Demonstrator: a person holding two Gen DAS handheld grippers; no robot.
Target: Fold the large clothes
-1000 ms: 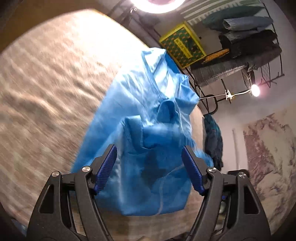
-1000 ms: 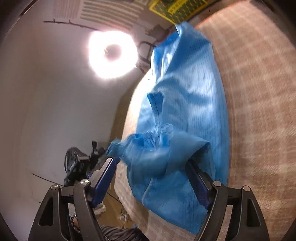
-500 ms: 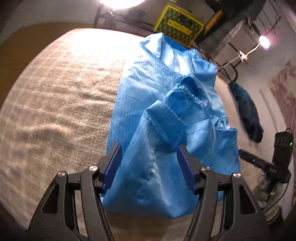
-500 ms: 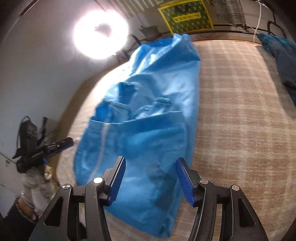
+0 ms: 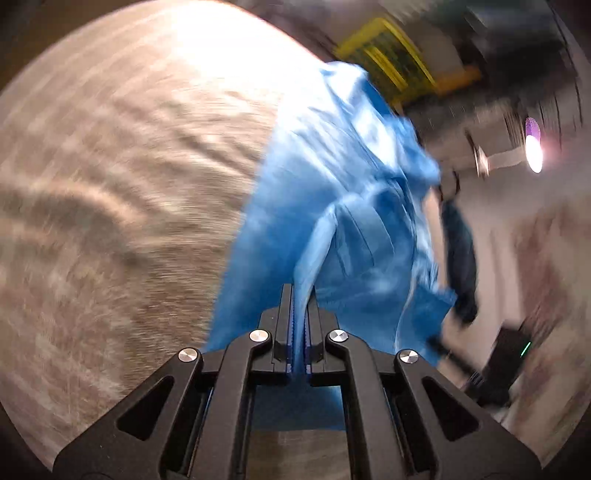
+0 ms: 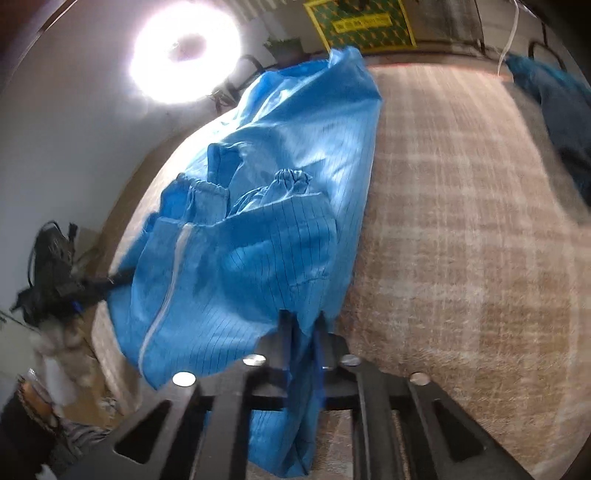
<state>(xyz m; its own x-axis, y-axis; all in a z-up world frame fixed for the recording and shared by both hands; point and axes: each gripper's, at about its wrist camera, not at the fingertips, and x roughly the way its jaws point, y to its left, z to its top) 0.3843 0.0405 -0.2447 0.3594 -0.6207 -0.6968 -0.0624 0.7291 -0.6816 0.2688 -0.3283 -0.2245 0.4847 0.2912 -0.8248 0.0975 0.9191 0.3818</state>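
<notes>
A bright blue garment [image 5: 332,206] with thin dark pinstripes lies lengthwise on a beige checked bed cover [image 5: 122,184]. Its gathered cuffs and a pale zip show in the right wrist view, where the garment [image 6: 280,192] runs from the near edge to the far end of the cover [image 6: 461,221]. My left gripper [image 5: 300,291] is shut on a ridge of the near hem, which rises between its black fingers. My right gripper [image 6: 303,321] is shut on the near hem too, with blue cloth bunched between the fingers and hanging below them.
A ring light [image 6: 184,51] glares at the far left. A yellow and green box [image 6: 364,22] stands beyond the bed's far end. A dark teal garment [image 6: 561,110] lies at the far right. Black camera gear [image 6: 51,273] sits left of the bed, a lamp [image 5: 533,147] to the right.
Both grippers went from wide open over the near hem to shut on it. The left one dropped lower and the cloth now pulls up into a ridge.
</notes>
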